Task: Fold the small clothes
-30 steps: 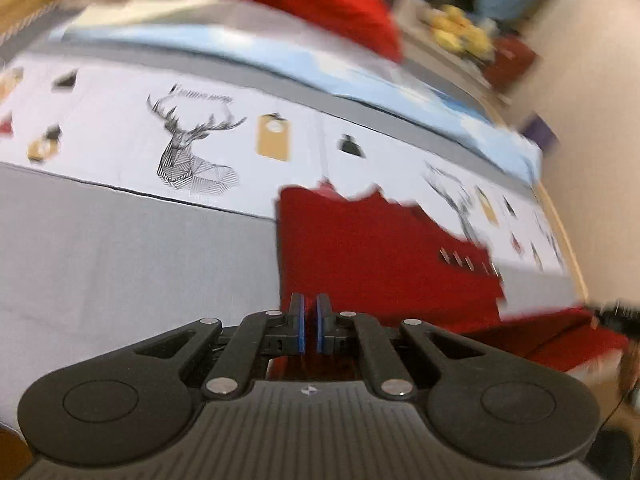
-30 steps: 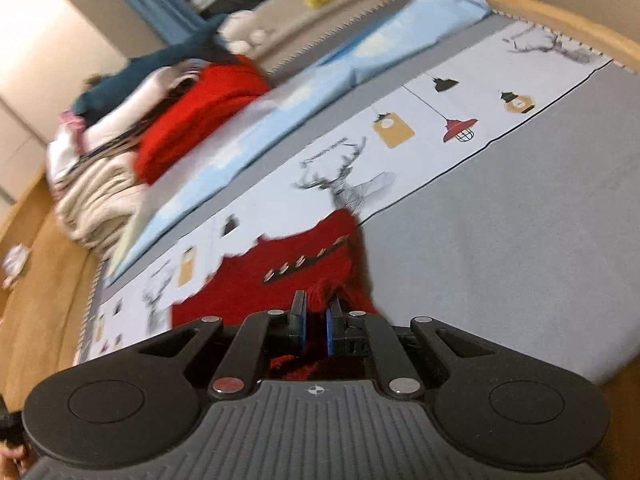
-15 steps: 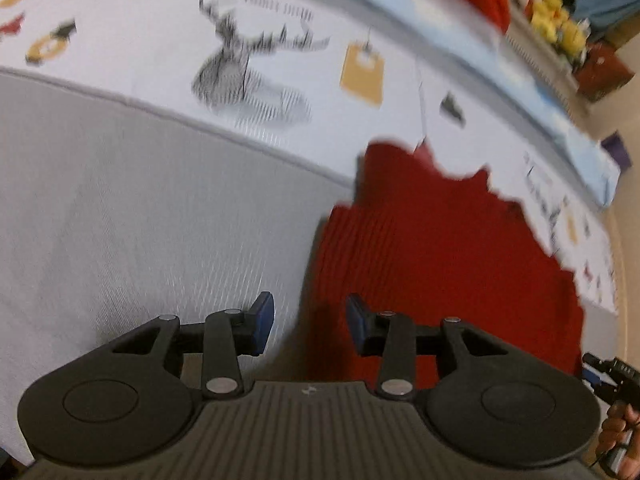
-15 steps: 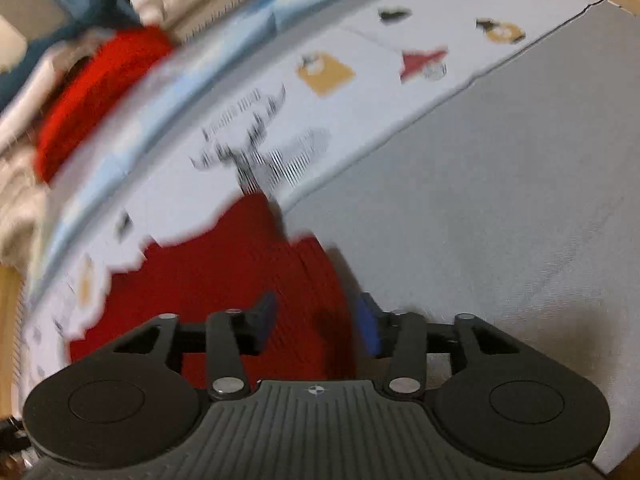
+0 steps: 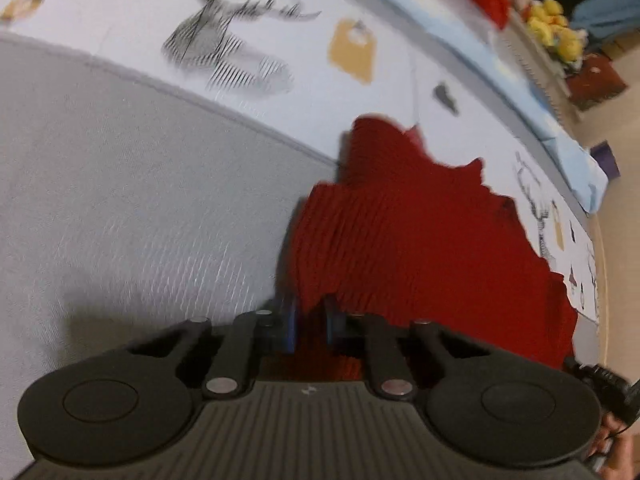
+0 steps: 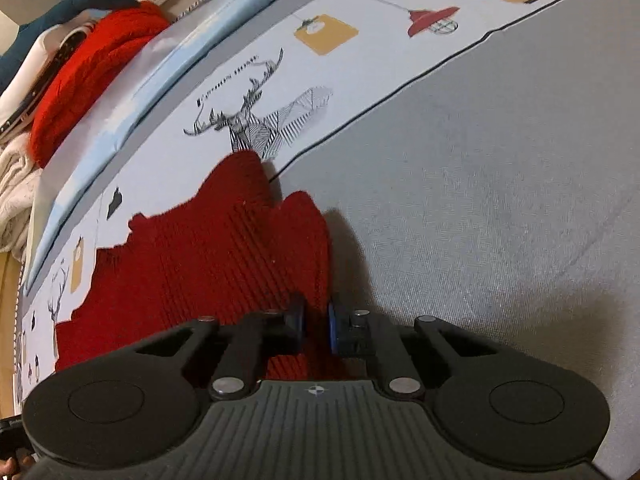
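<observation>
A small red ribbed knit garment (image 5: pixel 420 232) lies flat on the bed, across the grey fabric and the white printed sheet; it also shows in the right wrist view (image 6: pixel 208 256). My left gripper (image 5: pixel 310 326) is shut on the garment's near left edge. My right gripper (image 6: pixel 316 326) is shut on the garment's near right edge, where a fold bulges up. Both sit low at the bed surface.
The grey bedcover (image 6: pixel 480 200) fills the near side, and a white sheet with deer prints (image 6: pixel 256 120) lies beyond. A pile of clothes with a bright red sweater (image 6: pixel 88 68) sits at the far edge. Yellow plush toys (image 5: pixel 556 32) sit on a far shelf.
Both grippers let go of the garment, opened half a second ago, then closed again on its near edges. The garment now lies spread flatter on the bed.
</observation>
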Motion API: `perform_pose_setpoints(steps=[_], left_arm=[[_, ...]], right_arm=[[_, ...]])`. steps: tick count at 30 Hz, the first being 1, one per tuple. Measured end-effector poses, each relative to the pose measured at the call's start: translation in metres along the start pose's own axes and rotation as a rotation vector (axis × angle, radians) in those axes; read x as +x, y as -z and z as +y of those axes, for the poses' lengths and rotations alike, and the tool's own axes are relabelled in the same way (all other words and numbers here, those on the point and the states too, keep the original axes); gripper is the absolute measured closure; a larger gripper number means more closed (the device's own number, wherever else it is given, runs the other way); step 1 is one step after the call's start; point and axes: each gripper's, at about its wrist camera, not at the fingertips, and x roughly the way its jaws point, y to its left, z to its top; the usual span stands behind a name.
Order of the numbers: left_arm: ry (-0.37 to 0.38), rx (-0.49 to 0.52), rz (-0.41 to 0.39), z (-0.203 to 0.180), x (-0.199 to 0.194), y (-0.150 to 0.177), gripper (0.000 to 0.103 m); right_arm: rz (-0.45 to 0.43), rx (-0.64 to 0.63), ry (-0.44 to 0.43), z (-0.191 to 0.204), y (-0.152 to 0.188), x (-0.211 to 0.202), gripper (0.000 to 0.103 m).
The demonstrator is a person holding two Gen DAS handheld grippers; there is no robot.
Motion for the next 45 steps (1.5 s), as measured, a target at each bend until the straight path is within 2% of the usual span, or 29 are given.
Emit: perform_pose_setpoints(steps=[2, 4, 8, 11, 13, 14, 16, 17, 19, 21, 22, 23, 25, 28, 30, 31, 32, 34, 36, 39, 42, 45], left_arm=[[0.000, 0.058, -0.090, -0.008, -0.019, -0.003, 0.092], [0.030, 0.074, -0.181, -0.014, -0.038, -0.005, 0.092], [0.033, 0.147, -0.398, -0.031, -0.072, -0.006, 0.093], [0.034, 0.160, -0.546, -0.042, -0.083, -0.005, 0.092], [0.019, 0.209, -0.617, -0.054, -0.087, -0.002, 0.092], [-0.011, 0.231, -0.617, -0.060, -0.083, -0.003, 0.092], [-0.073, 0.229, -0.526, -0.061, -0.060, -0.007, 0.092], [-0.102, 0.222, -0.455, -0.060, -0.045, -0.010, 0.092], [-0.168, 0.235, -0.312, -0.061, -0.015, -0.012, 0.092], [-0.197, 0.254, -0.276, -0.064, -0.003, -0.011, 0.092], [-0.199, 0.260, -0.283, -0.064, -0.003, -0.011, 0.092], [-0.187, 0.249, -0.300, -0.065, -0.006, -0.012, 0.092], [-0.155, 0.227, -0.361, -0.067, -0.018, -0.014, 0.092], [-0.148, 0.259, -0.475, -0.076, -0.032, -0.011, 0.092], [-0.177, 0.268, -0.493, -0.081, -0.033, -0.015, 0.092], [-0.186, 0.256, -0.473, -0.081, -0.030, -0.017, 0.090], [-0.184, 0.236, -0.431, -0.079, -0.027, -0.021, 0.088], [-0.156, 0.184, -0.296, -0.069, -0.020, -0.026, 0.085], [-0.119, 0.171, -0.194, -0.061, -0.017, -0.025, 0.080], [-0.097, 0.166, -0.071, -0.049, -0.019, -0.016, 0.059], [-0.090, 0.175, 0.053, -0.035, -0.019, 0.002, 0.057], [-0.124, 0.228, 0.122, -0.027, -0.017, 0.022, 0.055]], right_arm=[[-0.050, -0.013, 0.000, 0.002, -0.002, -0.009, 0.092], [-0.132, -0.037, -0.020, 0.009, -0.005, -0.024, 0.093], [-0.362, -0.164, -0.081, 0.035, -0.006, -0.064, 0.093], [-0.508, -0.184, -0.096, 0.046, -0.005, -0.082, 0.093], [-0.577, -0.171, -0.098, 0.048, -0.006, -0.086, 0.093], [-0.602, -0.170, -0.096, 0.050, -0.008, -0.086, 0.093], [-0.618, -0.189, -0.068, 0.056, -0.009, -0.080, 0.093], [-0.591, -0.196, -0.043, 0.059, -0.011, -0.070, 0.093], [-0.457, -0.196, 0.045, 0.059, -0.017, -0.039, 0.093], [-0.247, -0.196, 0.137, 0.053, -0.019, 0.000, 0.093], [-0.175, -0.178, 0.183, 0.047, -0.018, 0.014, 0.093], [-0.147, -0.157, 0.194, 0.043, -0.018, 0.021, 0.093], [-0.178, -0.150, 0.184, 0.045, -0.022, 0.018, 0.093], [-0.303, -0.166, 0.120, 0.057, -0.023, -0.005, 0.093], [-0.400, -0.185, 0.076, 0.066, -0.020, -0.021, 0.093], [-0.448, -0.208, 0.071, 0.070, -0.018, -0.027, 0.093], [-0.469, -0.221, 0.077, 0.072, -0.018, -0.027, 0.093], [-0.426, -0.211, 0.107, 0.069, -0.021, -0.019, 0.087], [-0.282, -0.157, 0.127, 0.056, -0.024, -0.005, 0.086], [-0.144, -0.153, 0.144, 0.043, -0.018, -0.002, 0.084], [-0.044, -0.156, 0.143, 0.031, -0.005, -0.008, 0.069], [0.077, -0.144, 0.110, 0.017, 0.014, -0.016, 0.066]])
